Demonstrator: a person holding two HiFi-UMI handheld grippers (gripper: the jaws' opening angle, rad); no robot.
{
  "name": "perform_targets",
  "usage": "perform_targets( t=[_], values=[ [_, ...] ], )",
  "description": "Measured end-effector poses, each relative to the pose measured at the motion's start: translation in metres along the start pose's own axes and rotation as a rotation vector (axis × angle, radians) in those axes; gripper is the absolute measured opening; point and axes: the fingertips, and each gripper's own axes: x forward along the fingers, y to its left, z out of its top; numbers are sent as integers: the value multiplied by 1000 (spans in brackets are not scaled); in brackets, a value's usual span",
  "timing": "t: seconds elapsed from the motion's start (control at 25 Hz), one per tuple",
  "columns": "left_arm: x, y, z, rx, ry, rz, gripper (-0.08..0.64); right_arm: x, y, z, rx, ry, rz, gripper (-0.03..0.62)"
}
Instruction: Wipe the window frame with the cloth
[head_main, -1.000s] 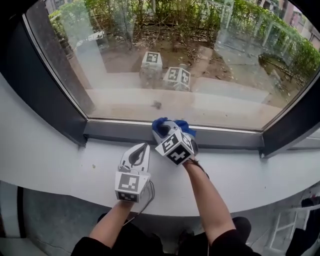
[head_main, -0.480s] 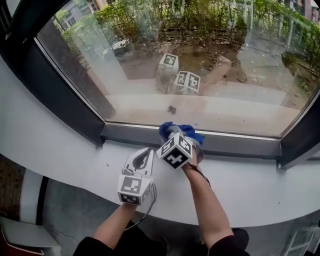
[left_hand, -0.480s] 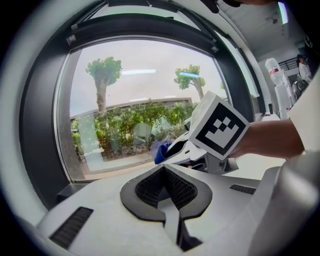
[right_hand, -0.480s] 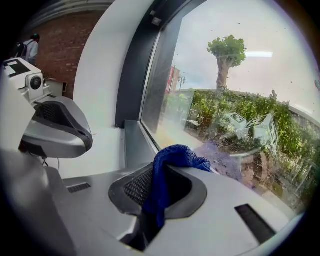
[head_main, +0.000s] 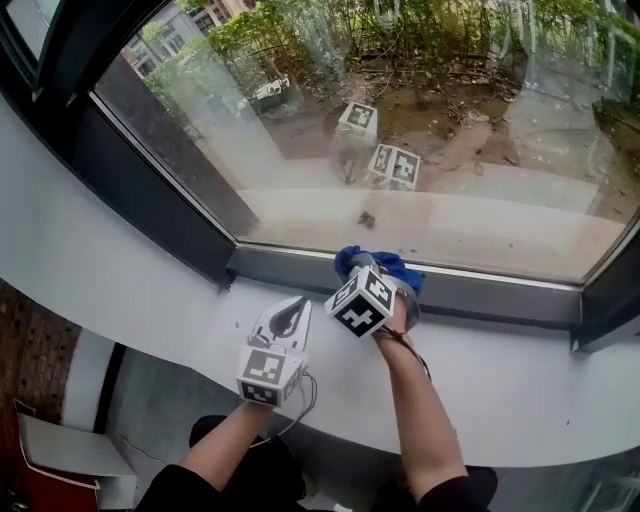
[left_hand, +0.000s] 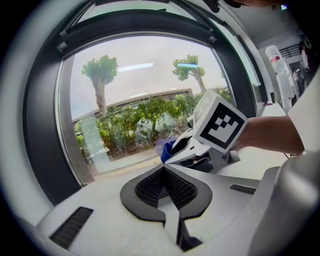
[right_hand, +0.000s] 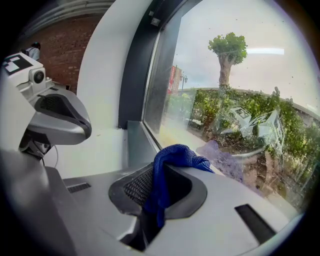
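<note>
**Window frame, lower rail: cloth held at mid-length while the view swings**

The dark grey metal window frame (head_main: 480, 291) runs along the foot of the glass pane (head_main: 450, 150), above the white sill (head_main: 520, 390). The crumpled blue knitted cloth (head_main: 386, 264) lies on the frame's bottom rail, a little left of its middle. As far as the head view shows, it is pressed against the rail.

The right gripper (head_main: 368, 268) has its jaws closed down on a fold of the cloth (right_hand: 167, 170), most of which bunches out ahead of the pads. The left gripper (head_main: 292, 305) rests on the sill just beside the right one. Its jaws are fully together, with nothing between them (left_hand: 165, 186).

Comparing the last second, we find that the main change is in the head view. It has turned to the left, so more of the frame's left upright and the white wall now show. Against the rail itself, the cloth has crept only slightly toward the left corner. The left gripper has kept its place on the sill.

We judge the wipe to be under way but slow. The long stretches of rail on both sides of the cloth, and both uprights, appear still to be covered.
</note>
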Motion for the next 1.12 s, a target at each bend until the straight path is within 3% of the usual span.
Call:
perform_targets(
  t=[0.16, 0.32, 0.6, 1.12],
  values=[
    [9, 15, -2, 87, -100, -6, 3, -3, 0, 1, -9, -4, 4, 32],
    [15, 29, -12, 22, -121, -42, 3, 2, -1, -3, -27, 32, -36, 32],
    [13, 52, -23, -9, -176, -94, 3, 6, -1, -3, 8, 41, -54, 31],
    [-9, 85, -28, -90, -247, -118, 3, 40, 19, 22, 14, 140, -33, 32]
  ],
)
